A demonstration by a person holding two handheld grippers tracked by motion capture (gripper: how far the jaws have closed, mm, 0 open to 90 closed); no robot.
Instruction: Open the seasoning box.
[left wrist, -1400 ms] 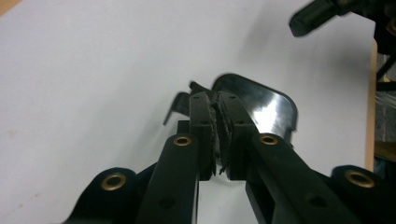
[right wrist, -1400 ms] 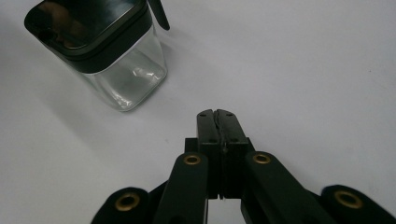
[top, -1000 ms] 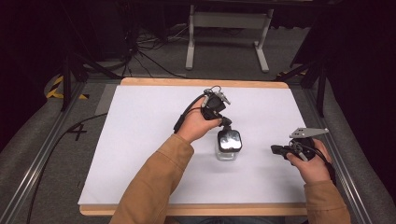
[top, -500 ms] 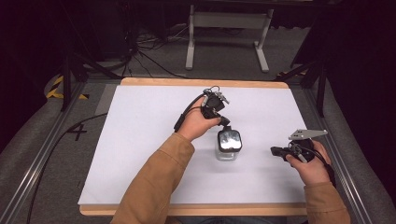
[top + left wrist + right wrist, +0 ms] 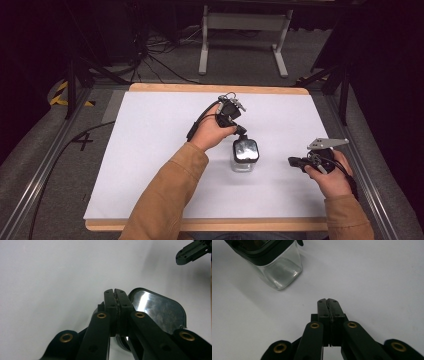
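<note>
A clear square jar (image 5: 243, 161) with a shiny, black-rimmed lid (image 5: 245, 149) stands upright near the middle of the white table top (image 5: 150, 150). My left gripper (image 5: 242, 132) is shut, with its tips just behind the lid's far-left edge; in the left gripper view the closed jaws (image 5: 115, 291) cover part of the lid (image 5: 160, 310), and nothing shows between them. My right gripper (image 5: 293, 162) is shut and empty, low over the table to the right of the jar and pointing at it. In the right gripper view the jar (image 5: 279, 272) lies beyond the closed tips (image 5: 327, 301), apart from them.
A wooden rim (image 5: 215, 88) borders the white surface, with metal rails (image 5: 45, 170) along both sides. Cables and a grey stand (image 5: 240, 30) lie on the floor behind the table. White surface stretches left of the jar and in front of it.
The right gripper has drifted very slightly towards the jar. The left gripper and the jar have stayed where they were.
</note>
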